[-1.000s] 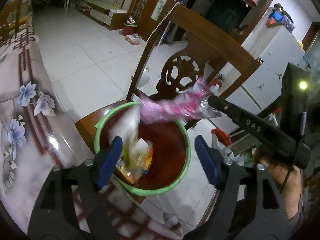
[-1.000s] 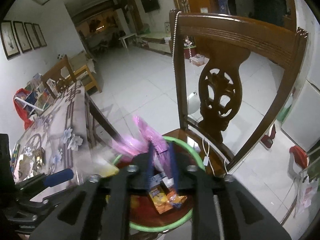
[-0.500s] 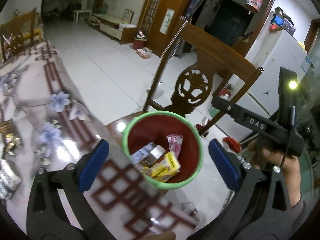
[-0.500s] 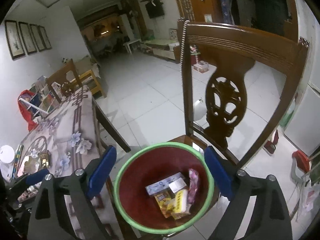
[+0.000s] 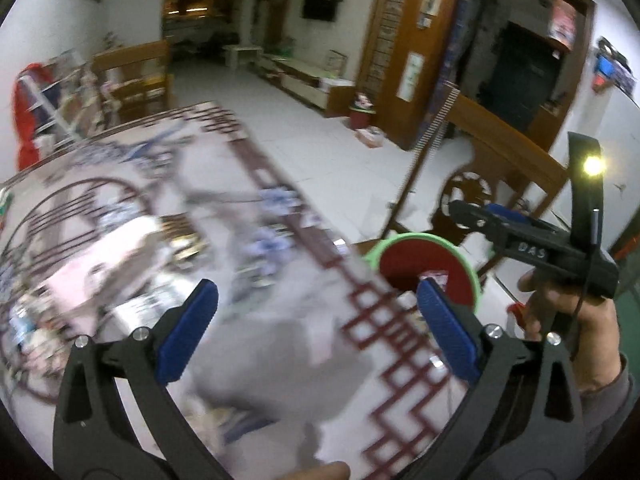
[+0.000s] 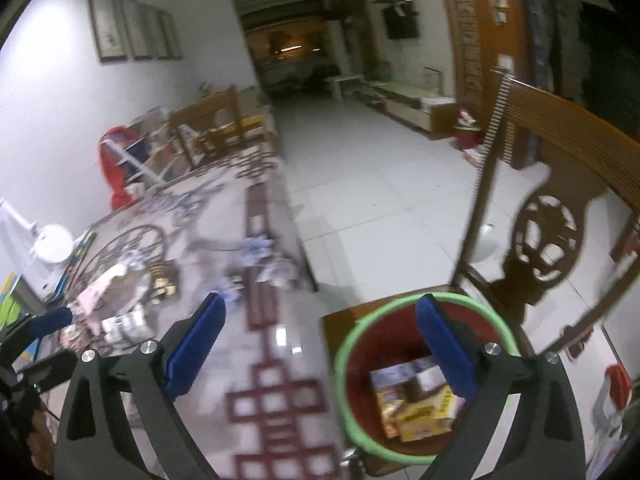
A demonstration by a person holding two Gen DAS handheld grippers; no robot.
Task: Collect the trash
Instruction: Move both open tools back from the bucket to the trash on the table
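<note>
A red bin with a green rim stands on a wooden chair seat beside the table, with several wrappers and small boxes inside; it also shows in the left wrist view. My left gripper is open and empty over the patterned tablecloth. My right gripper is open and empty, between the table edge and the bin. A blurred pile of trash lies on the table to the left; it also shows in the right wrist view.
The carved wooden chair back rises behind the bin. White tiled floor stretches beyond the table. A white lamp and books sit at the table's far left. The right gripper's body shows in the left wrist view.
The pink wrapper and the left gripper's item dropped into the bin, and both grippers opened. Both have since swung left, from over the bin toward the table.
</note>
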